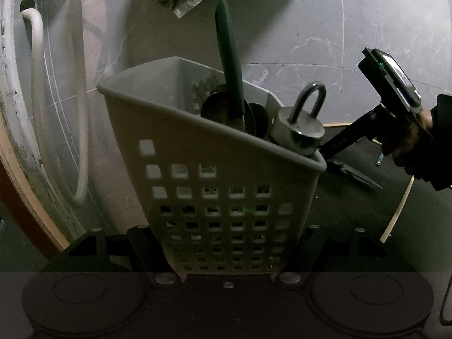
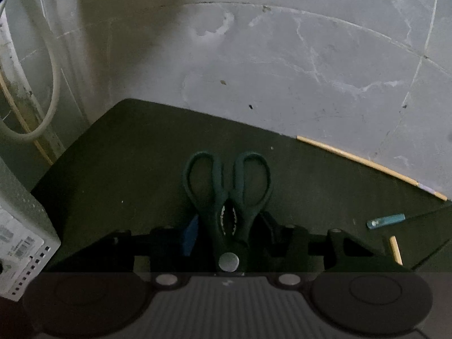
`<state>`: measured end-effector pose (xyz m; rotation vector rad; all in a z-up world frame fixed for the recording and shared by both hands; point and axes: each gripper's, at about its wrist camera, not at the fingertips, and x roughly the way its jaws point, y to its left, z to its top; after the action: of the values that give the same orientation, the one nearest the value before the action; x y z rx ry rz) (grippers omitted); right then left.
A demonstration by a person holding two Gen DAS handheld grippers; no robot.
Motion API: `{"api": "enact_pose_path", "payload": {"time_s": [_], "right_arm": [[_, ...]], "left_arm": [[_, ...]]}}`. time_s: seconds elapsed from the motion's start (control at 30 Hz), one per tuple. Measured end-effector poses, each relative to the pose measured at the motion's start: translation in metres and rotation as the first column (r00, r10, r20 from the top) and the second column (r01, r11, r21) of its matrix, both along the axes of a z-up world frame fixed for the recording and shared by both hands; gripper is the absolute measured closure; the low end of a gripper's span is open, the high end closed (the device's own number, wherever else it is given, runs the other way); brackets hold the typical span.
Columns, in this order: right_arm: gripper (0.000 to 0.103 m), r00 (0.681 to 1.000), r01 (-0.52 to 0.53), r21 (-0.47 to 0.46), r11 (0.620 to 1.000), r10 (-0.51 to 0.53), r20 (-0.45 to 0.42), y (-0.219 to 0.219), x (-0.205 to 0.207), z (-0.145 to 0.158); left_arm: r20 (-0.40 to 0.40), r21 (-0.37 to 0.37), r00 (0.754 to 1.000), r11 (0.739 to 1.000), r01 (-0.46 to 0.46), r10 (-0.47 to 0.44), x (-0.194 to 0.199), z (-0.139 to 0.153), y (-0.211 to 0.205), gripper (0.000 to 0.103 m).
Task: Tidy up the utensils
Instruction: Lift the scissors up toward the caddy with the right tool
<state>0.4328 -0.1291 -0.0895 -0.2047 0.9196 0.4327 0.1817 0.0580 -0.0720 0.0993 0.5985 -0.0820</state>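
Observation:
My left gripper (image 1: pixel 226 237) is shut on the lower part of a grey perforated utensil caddy (image 1: pixel 214 169), which stands tilted between its fingers. Inside the caddy are a green-handled utensil (image 1: pixel 228 65), metal spoons (image 1: pixel 254 115), a fork (image 1: pixel 206 87) and a metal padlock-shaped piece (image 1: pixel 302 124). Dark green scissors (image 2: pixel 226 192) lie on the dark table (image 2: pixel 127 155), handles pointing away from me. My right gripper (image 2: pixel 228 231) is shut on the scissors near their pivot, with a finger against each side. From the left wrist view the right gripper (image 1: pixel 339 144) reaches down beside the caddy's right corner, over the scissors' blades (image 1: pixel 356 176).
The caddy's corner (image 2: pixel 25 212) shows at the left edge of the right wrist view. A wooden stick (image 2: pixel 367 163) lies along the table's far edge, with a small blue object (image 2: pixel 385 220) and a short stick (image 2: pixel 395 250) to the right. A white hose (image 1: pixel 79 113) hangs on the left.

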Motion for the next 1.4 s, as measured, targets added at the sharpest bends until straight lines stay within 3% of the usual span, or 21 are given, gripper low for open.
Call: {"api": "enact_pose_path", "payload": {"time_s": [0.2, 0.33, 0.53, 0.8, 1.03, 1.4], "right_arm": [[0.060, 0.995, 0.030, -0.050, 0.998, -0.034, -0.092, 0.007, 0.009, 0.006], [0.062, 0.994, 0.034, -0.054, 0.998, -0.039, -0.106, 0.007, 0.011, 0.008], [0.065, 0.995, 0.070, 0.048, 0.996, -0.067, -0.078, -0.013, 0.000, 0.007], [0.066, 0.994, 0.101, 0.174, 0.980, -0.105, 0.018, -0.031, -0.031, 0.009], [0.066, 0.974, 0.123, 0.378, 0.918, -0.184, 0.130, -0.057, -0.067, 0.019], [0.067, 0.933, 0.104, 0.495, 0.863, -0.257, 0.252, -0.067, -0.097, 0.019]], "left_arm": [[0.000, -0.001, 1.000, 1.000, 0.001, -0.001, 0.000, -0.001, 0.000, 0.026], [-0.003, -0.005, 1.000, 1.000, 0.001, -0.001, -0.001, -0.002, 0.001, 0.026], [-0.004, -0.005, 1.000, 1.000, 0.003, -0.003, -0.001, -0.002, 0.002, 0.027], [-0.006, 0.001, 1.000, 1.000, 0.012, -0.012, -0.001, -0.002, 0.002, 0.027], [-0.008, 0.006, 1.000, 1.000, 0.022, -0.022, 0.000, -0.002, 0.002, 0.027], [0.040, 0.036, 0.996, 0.997, 0.073, -0.075, -0.002, -0.008, 0.003, 0.026]]}}
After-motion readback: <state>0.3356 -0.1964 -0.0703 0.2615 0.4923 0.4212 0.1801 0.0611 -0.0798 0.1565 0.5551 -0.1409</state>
